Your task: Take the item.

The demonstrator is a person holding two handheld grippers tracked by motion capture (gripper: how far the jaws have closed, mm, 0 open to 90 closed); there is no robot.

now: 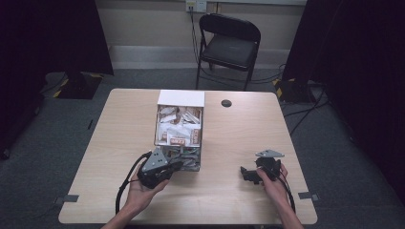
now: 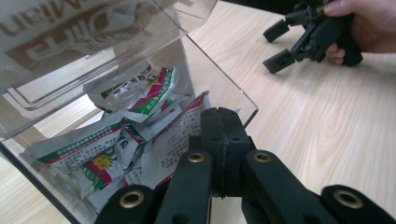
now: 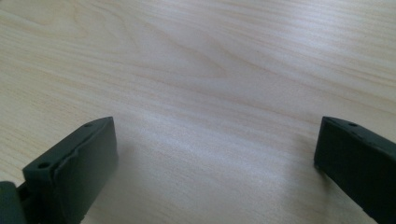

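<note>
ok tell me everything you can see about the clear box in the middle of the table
The clear box looks like transparent acrylic, tall and rectangular, with a white panel at its far end. It stands near the middle of the wooden table. Inside lies a loose heap of small printed packets, white with green, red and yellow markings, some brown ones higher up. Printed lettering shows on its upper clear panel. The left gripper, jaws shut, sits right at the box's near corner; whether it touches is unclear. The right gripper is well apart.
</note>
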